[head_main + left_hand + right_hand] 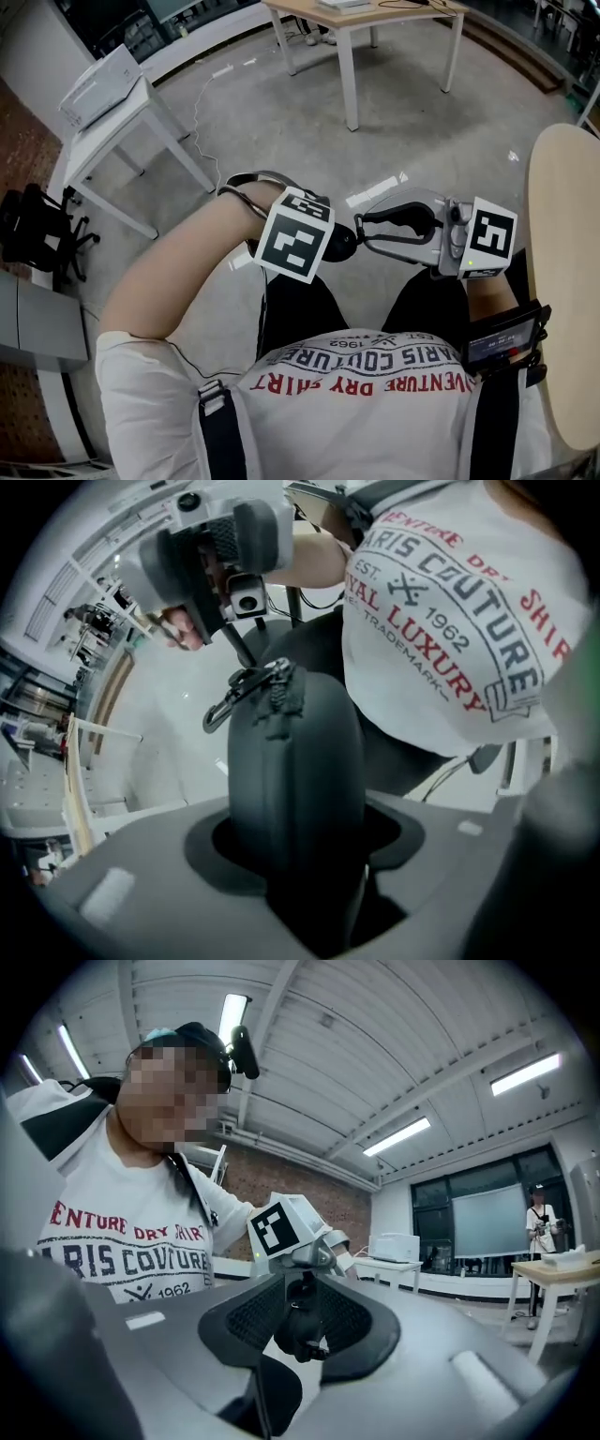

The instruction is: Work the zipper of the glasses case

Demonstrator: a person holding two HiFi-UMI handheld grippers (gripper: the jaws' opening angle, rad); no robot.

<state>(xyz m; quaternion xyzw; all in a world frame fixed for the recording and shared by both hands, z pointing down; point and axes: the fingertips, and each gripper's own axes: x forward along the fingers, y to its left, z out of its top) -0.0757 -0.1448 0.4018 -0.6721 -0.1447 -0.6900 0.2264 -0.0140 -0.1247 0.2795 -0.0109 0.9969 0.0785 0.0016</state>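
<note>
Item: glasses case (295,761) — pinched in our left tongs (298,850); right tongs (302,1321) spread, gripping nothing. We should square them on the zipper pull (274,679), close firmly, then draw along the seam.

Grey floor (422,122) — a white table (108,141) on it, white box (98,86) atop.

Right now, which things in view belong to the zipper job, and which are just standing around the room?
Job in hand:
- glasses case with its zipper pull
- left gripper, shut on the case
- right gripper, open at the case's zipper end

Just lying about:
- white table with a box on it
- wooden table
- round tabletop
</note>
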